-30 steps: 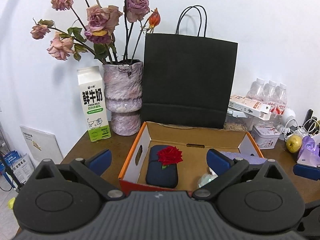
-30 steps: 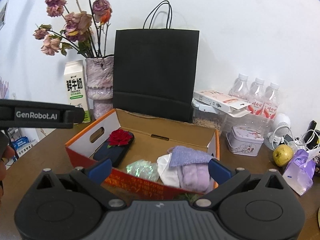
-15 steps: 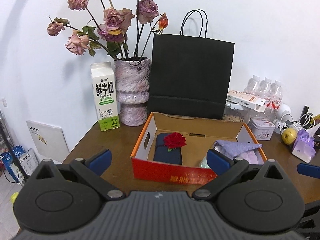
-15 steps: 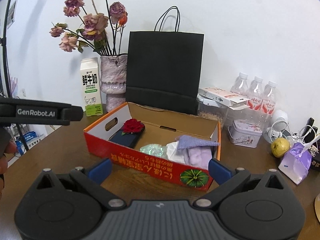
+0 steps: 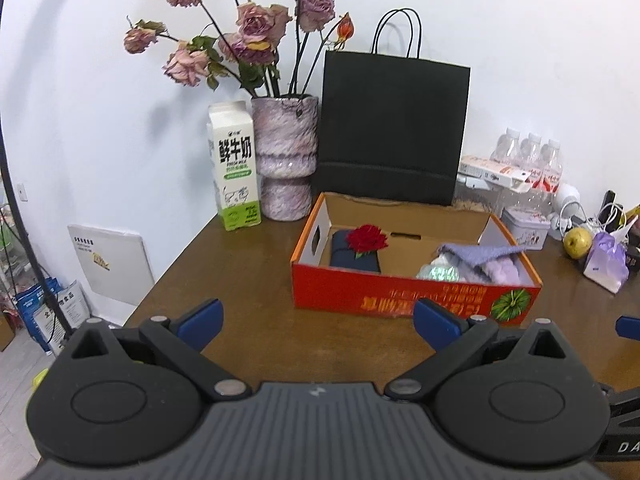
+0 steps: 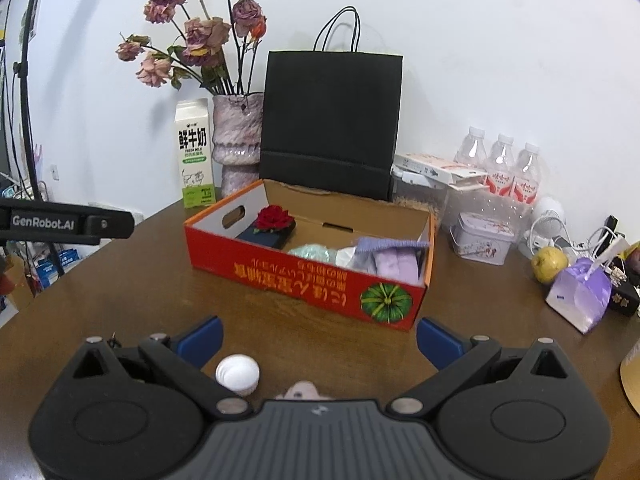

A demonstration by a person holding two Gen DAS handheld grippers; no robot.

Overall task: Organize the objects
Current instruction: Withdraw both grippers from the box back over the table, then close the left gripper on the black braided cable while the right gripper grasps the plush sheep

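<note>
Orange box (image 6: pixel 308 276) mid-bench (image 6: pixel 120 300), holding dark case with red rose (image 6: pixel 273 217), purple cloths (image 6: pixel 394 258). White cap (image 6: pixel 237 373) loose, just ahead of right tongs (image 6: pixel 318 338). Both tongs apart, empty; left tongs (image 5: pixel 318 322) short of box. Judged between items; next: drop onto cap, pinch.

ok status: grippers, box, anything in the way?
Left gripper open, empty. Right gripper open, empty. Red box on table, items inside. White cap near right gripper.
</note>
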